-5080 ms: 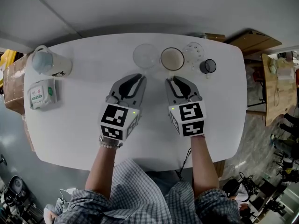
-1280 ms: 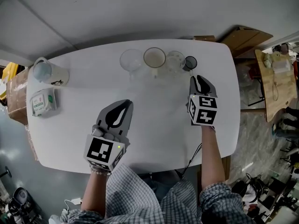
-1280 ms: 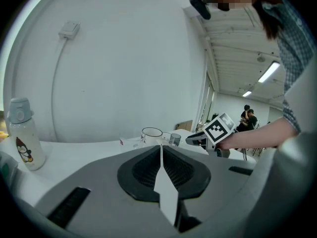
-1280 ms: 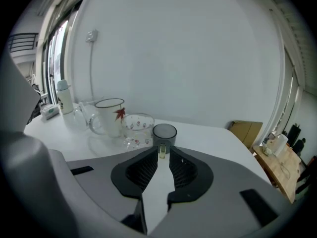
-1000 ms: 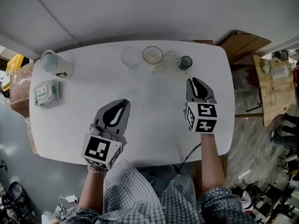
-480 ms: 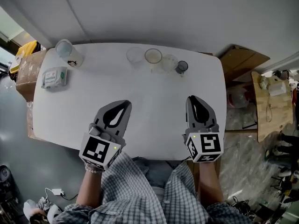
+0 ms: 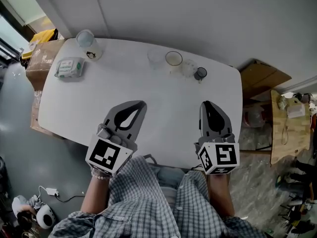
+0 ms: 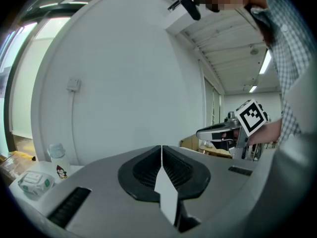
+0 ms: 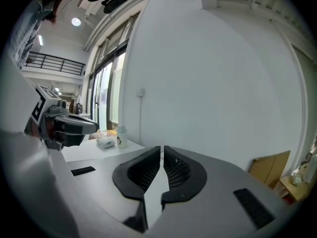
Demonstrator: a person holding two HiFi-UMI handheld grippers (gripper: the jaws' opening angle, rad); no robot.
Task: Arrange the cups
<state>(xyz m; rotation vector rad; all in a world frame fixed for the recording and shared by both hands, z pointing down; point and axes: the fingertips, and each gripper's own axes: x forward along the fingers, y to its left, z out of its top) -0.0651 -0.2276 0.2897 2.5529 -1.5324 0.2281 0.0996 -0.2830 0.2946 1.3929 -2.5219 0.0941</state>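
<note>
Several cups stand in a row at the far edge of the white table: a clear cup, a brown-rimmed cup, a clear glass and a small dark cup. My left gripper hovers over the table's near part, shut and holding nothing. My right gripper is level with it on the right, also shut and holding nothing. Both are well short of the cups. In the left gripper view the gripper has its jaws touching. In the right gripper view the gripper shows only a thin slit.
A lidded white bottle and a pack of wipes sit at the table's far left. A cardboard box stands beside the left edge. Another box and a wooden table lie to the right.
Both grippers have drawn back from the cups toward the near edge, the right one from beside the dark cup. The head view has pulled back, so the table looks smaller.
</note>
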